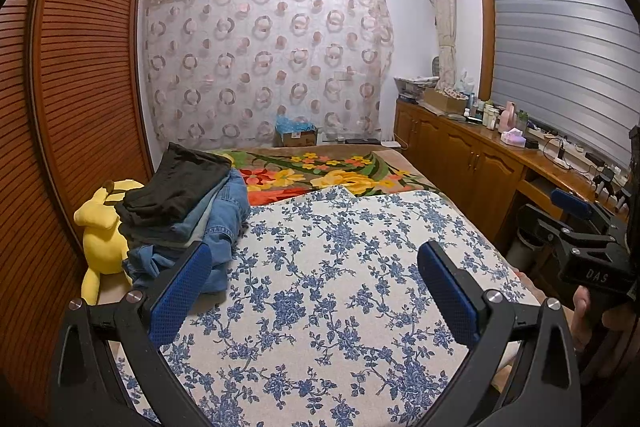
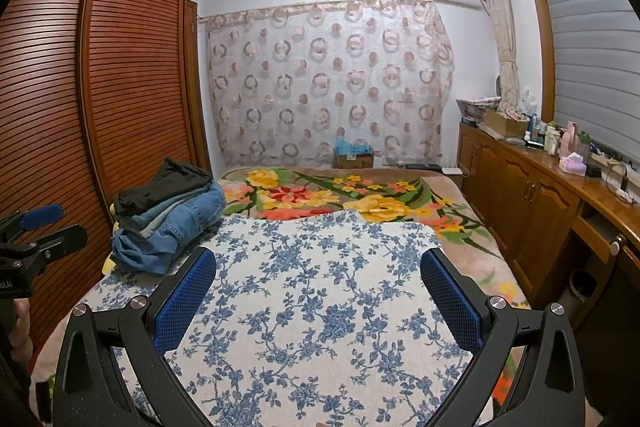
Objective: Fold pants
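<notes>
Blue-flowered bedspread lies bare beneath both claws; the left claw hovers spread wide, holding nothing; the right claw hangs likewise spread and empty. At ten o'clock in both views sits the pile of pants, near the bed's left edge beside a yellow plush toy; dark pairs lie folded on top, blue denim beneath, the lowest jeans slumped and rumpled. No garment is spread out, so I judge the step is fetching a pair; next, reach to ten o'clock, pinch a pair, and draw it onto the bedspread.
</notes>
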Available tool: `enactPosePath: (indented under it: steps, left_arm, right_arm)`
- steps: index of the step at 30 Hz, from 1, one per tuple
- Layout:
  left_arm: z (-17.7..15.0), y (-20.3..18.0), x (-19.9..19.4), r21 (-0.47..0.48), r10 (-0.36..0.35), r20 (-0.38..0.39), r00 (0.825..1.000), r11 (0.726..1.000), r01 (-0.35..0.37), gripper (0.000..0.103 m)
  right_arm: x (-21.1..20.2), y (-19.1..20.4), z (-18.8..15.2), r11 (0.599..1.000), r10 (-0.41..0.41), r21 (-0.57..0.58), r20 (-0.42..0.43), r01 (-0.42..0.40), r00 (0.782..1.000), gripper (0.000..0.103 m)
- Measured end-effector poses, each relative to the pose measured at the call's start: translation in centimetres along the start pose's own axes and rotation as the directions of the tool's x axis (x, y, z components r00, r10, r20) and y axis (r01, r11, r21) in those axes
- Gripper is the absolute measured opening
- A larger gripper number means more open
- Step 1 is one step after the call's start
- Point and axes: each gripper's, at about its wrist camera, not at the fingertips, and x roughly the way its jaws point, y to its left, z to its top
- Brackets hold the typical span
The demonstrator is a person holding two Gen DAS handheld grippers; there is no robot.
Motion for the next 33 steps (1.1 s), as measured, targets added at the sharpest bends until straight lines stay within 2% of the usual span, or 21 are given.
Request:
enactPosePath:
  steps: [33]
  left_arm:
    - [-0.07,-0.13,-0.12,0.002,-0.002,0.002,1.0,1.0,0.002,0.103]
  right_arm:
    - [-0.05,-0.08,0.05,1.0,0.007,0.0,-0.001,-0.007,1.0,0.102]
